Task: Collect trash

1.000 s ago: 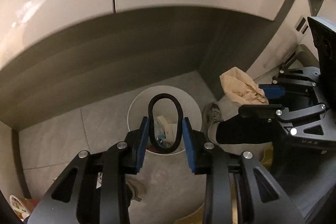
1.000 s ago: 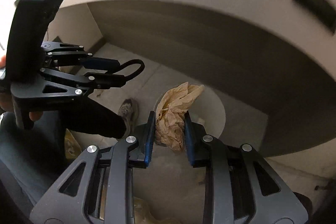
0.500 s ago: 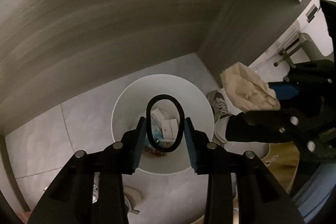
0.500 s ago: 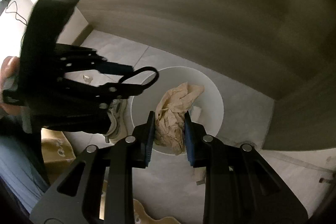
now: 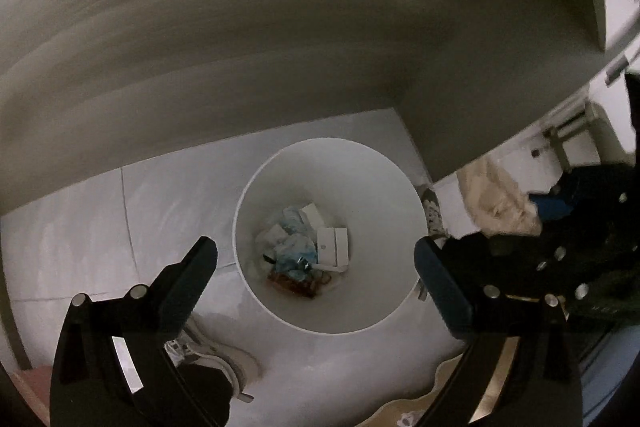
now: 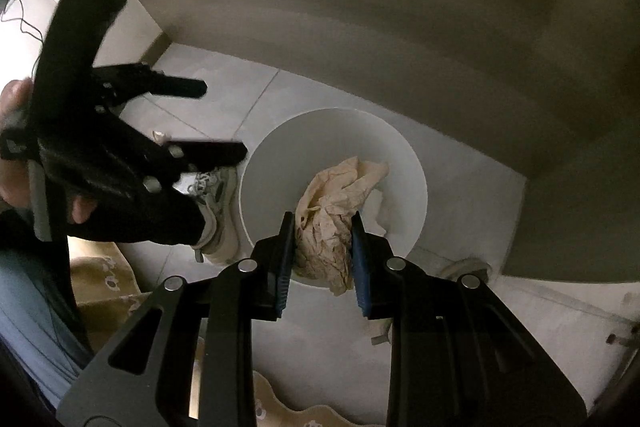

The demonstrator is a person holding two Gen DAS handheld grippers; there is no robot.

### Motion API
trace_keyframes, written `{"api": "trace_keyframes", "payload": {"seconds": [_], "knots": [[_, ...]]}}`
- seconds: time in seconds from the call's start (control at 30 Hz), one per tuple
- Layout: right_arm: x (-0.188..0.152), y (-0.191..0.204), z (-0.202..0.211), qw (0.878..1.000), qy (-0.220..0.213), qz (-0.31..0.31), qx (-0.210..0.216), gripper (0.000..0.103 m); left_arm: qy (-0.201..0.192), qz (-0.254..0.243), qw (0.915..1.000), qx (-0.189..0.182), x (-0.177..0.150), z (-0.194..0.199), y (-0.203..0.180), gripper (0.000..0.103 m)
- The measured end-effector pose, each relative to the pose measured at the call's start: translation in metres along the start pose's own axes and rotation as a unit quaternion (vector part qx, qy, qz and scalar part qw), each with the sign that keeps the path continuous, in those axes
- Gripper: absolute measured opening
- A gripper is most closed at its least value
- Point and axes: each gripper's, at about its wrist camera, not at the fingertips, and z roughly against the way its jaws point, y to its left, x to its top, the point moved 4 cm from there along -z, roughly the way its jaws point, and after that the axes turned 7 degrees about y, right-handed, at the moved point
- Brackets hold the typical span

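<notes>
A round white trash bin [image 5: 256, 195] stands on the tiled floor under a grey desk; it also shows in the right wrist view [image 6: 272, 163]. Papers, wrappers and small boxes [image 5: 308, 247] lie at its bottom. My left gripper [image 5: 316, 263] hangs above the bin, wide open and empty; it also shows in the right wrist view [image 6: 222, 121]. My right gripper [image 6: 323, 247] is shut on a crumpled beige paper [image 6: 336, 219] above the bin's near rim. That paper also shows at the right of the left wrist view [image 5: 496, 199].
The grey desk underside [image 5: 280, 27] arches close above the bin. The person's sneakers [image 6: 216, 203] stand left of the bin. A tan mat [image 6: 104, 283] lies on the floor near the feet. A small scrap [image 6: 158, 135] lies on the tiles.
My left gripper opened wide and the black loop it held is gone from its fingers. Both grippers moved lower and closer over the bin. The right gripper still holds the paper.
</notes>
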Motion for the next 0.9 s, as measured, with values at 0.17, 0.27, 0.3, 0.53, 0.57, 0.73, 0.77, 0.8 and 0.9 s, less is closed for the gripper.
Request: {"api": "trace_keyframes", "payload": {"seconds": [0.17,0.27,0.3,0.53,0.57,0.73,0.77,0.8,0.9], "knots": [[0.011,0.007,-0.011,1.0,0.009,0.02,0.003,0.024,-0.006,0.015,0.9999,-0.002,0.001,0.004,0.014,0.097],[0.014,0.01,-0.021,0.999,0.019,0.023,0.022,0.061,-0.005,0.022,0.9997,-0.003,0.001,0.005,0.017,0.097],[0.015,0.009,-0.024,0.999,0.023,0.019,0.023,0.083,-0.005,0.023,0.9997,-0.004,0.0,0.006,0.018,0.097],[0.019,0.004,-0.024,1.0,0.023,0.005,0.013,0.098,-0.007,0.023,0.9996,-0.014,0.0,0.012,0.016,0.097],[0.019,0.003,-0.024,1.0,0.023,0.004,0.013,0.098,-0.008,0.022,0.9996,-0.014,0.0,0.013,0.014,0.097],[0.021,0.008,-0.018,1.0,0.016,0.002,0.003,0.098,-0.016,0.016,0.9997,-0.011,-0.001,0.025,0.004,0.097],[0.021,0.009,-0.015,1.0,0.013,0.002,0.001,0.098,-0.018,0.015,0.9997,-0.01,-0.002,0.028,0.001,0.097],[0.02,0.011,-0.014,1.0,0.011,0.001,0.0,0.098,-0.021,0.014,0.9996,-0.009,-0.003,0.032,-0.001,0.097],[0.019,0.014,-0.002,1.0,-0.001,0.0,-0.009,0.098,-0.035,0.007,0.9993,-0.008,-0.008,0.052,-0.01,0.097]]}}
